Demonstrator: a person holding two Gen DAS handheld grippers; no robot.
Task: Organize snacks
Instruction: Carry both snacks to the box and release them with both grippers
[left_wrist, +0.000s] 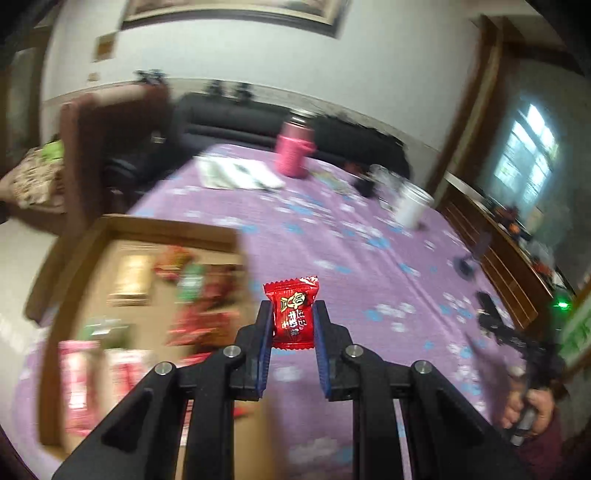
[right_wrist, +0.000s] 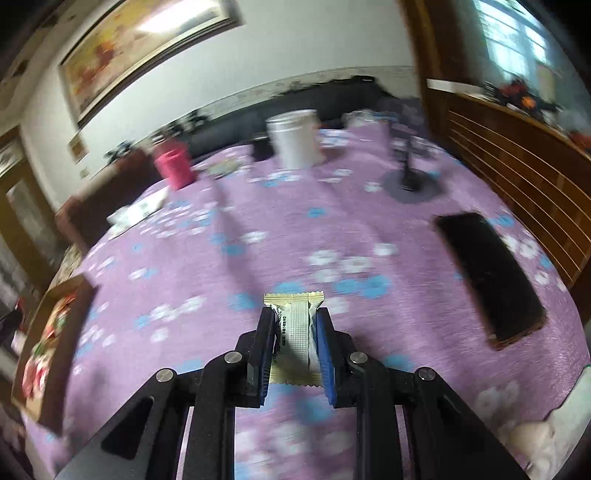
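My left gripper (left_wrist: 292, 314) is shut on a small red candy packet (left_wrist: 293, 317), held upright above the purple flowered tablecloth (left_wrist: 369, 258). Just to its left lies an open cardboard box (left_wrist: 110, 229) with several blurred red, green and gold snack packs inside. My right gripper (right_wrist: 294, 317) is shut on a pale gold and silver snack packet (right_wrist: 295, 325), lifted over the cloth (right_wrist: 221, 280). In the right wrist view the cardboard box (right_wrist: 70, 332) shows at the far left edge. A hand (left_wrist: 524, 410) holding the other gripper's handle appears at the lower right of the left wrist view.
A pink bottle (left_wrist: 293, 151), a white canister (left_wrist: 412, 205) and a flat white pack (left_wrist: 236, 173) stand toward the table's far side. A black phone (right_wrist: 487, 277) lies at the right, a round dark stand (right_wrist: 408, 188) behind it. A brown chair (left_wrist: 96, 147) and a wooden cabinet (right_wrist: 517, 166) flank the table.
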